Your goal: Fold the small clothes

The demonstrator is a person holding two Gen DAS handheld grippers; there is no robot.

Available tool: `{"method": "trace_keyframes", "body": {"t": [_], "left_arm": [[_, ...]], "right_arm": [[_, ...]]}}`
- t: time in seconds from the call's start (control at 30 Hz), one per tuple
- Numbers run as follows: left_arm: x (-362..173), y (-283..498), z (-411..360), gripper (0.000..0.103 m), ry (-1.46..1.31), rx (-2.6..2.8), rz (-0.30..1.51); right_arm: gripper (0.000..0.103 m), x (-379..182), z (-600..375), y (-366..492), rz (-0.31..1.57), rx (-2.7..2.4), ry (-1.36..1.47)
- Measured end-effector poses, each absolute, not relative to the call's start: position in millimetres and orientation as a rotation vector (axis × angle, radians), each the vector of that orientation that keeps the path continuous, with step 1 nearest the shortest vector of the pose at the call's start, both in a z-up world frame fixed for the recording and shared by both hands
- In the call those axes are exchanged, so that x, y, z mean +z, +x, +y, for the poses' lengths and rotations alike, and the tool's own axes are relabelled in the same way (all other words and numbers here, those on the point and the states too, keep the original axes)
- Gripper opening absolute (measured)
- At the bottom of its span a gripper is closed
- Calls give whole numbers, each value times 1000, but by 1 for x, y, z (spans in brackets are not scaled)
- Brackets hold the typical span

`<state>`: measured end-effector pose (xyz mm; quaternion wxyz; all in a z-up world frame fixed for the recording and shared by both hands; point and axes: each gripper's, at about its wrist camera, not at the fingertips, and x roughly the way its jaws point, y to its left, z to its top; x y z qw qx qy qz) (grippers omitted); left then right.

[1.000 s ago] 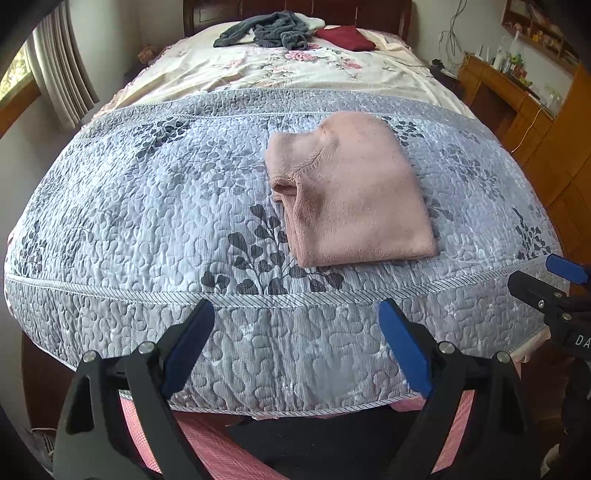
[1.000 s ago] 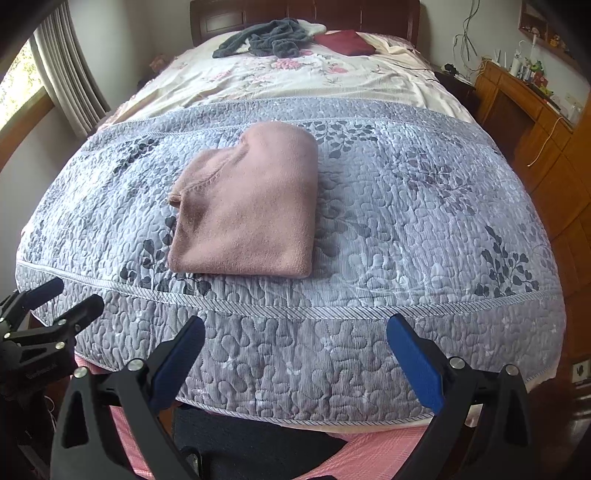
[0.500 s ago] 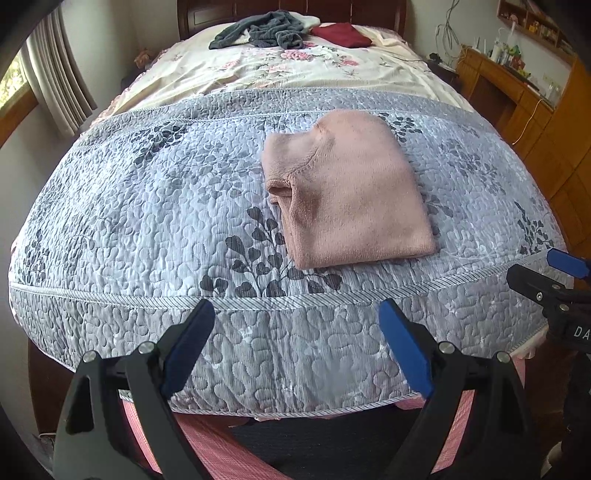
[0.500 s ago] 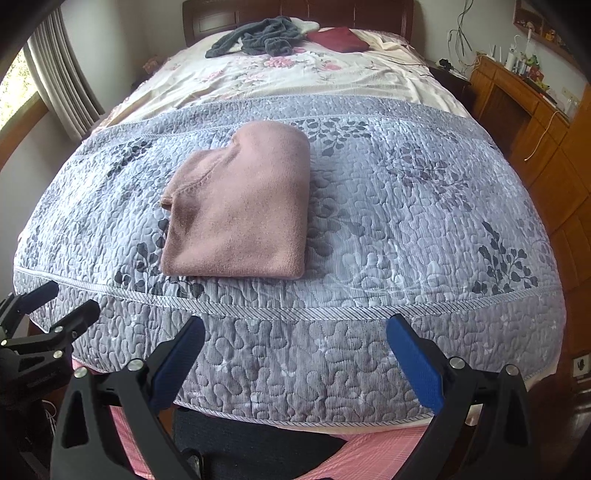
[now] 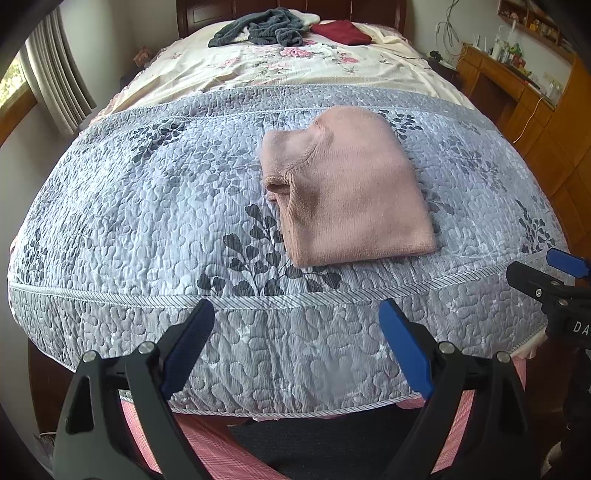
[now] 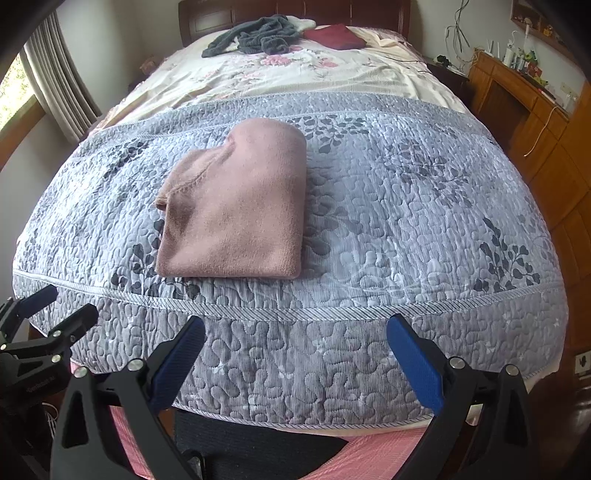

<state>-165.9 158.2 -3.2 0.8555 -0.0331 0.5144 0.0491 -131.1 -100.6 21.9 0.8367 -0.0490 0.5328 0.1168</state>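
Observation:
A pink knitted garment (image 5: 347,192) lies folded into a neat rectangle on the grey quilted bedspread (image 5: 147,206), near the foot of the bed. In the right wrist view the same pink garment (image 6: 236,210) sits left of centre on the bedspread (image 6: 406,221). My left gripper (image 5: 297,343) hangs open below the bed's front edge, well short of the garment, with nothing between its blue pads. My right gripper (image 6: 295,354) is open too, at the same distance from the bed. Each gripper shows at the edge of the other's view.
A dark grey garment (image 5: 266,31) and a dark red one (image 5: 341,32) lie crumpled by the headboard on a floral sheet (image 5: 295,66). Wooden furniture (image 5: 535,122) lines the right side. A curtain (image 5: 55,85) and window are at left. Pink checked cloth (image 6: 332,454) lies below the bed.
Both grippers have drawn slightly back and up from the bed; the folded pink garment has stayed where it was. Both grippers remain open.

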Motion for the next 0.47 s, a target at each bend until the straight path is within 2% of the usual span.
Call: {"method": "trace_keyframes", "body": {"t": [0.47], "left_arm": [[-2,-166,158,90,-71,101,1076]], "right_arm": [[99,19,-98,-132,1140,220,-115]]}}
